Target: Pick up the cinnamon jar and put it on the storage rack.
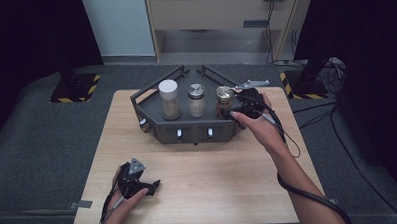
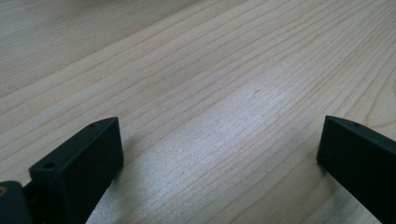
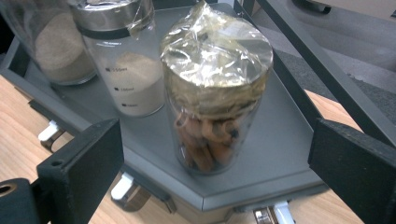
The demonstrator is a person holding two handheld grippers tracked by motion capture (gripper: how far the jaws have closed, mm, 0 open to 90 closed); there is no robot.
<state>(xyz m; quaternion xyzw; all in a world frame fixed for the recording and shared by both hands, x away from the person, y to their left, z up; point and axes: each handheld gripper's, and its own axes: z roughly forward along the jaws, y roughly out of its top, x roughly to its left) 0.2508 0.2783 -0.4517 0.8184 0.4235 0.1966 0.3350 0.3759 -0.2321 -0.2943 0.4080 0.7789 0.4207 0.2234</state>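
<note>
Left gripper (image 1: 155,184): jaws wide, empty, resting low on the surface (image 1: 214,181).
White-lidded jar (image 1: 169,99): tray's left.
Steel-capped jar (image 3: 122,60): crowds the target's left.
Cinnamon jar (image 3: 214,95): tray's (image 3: 289,154) right corner; glass, rigid, breakable; film-wrapped lid slippery, so grip the body.
Right gripper (image 3: 215,163): jaws wide, empty, just before the cinnamon jar.
Tray rail (image 3: 322,70): hems the right.

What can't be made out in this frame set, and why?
- Printed markings on the middle jar: too small and blurred in the right gripper view.
- White-lidded jar: cut off by the top and left edges there.
- Right gripper jaws: hidden in the high view by the hand and cable.
- Left gripper view: bare table, nothing else to place it.
</note>
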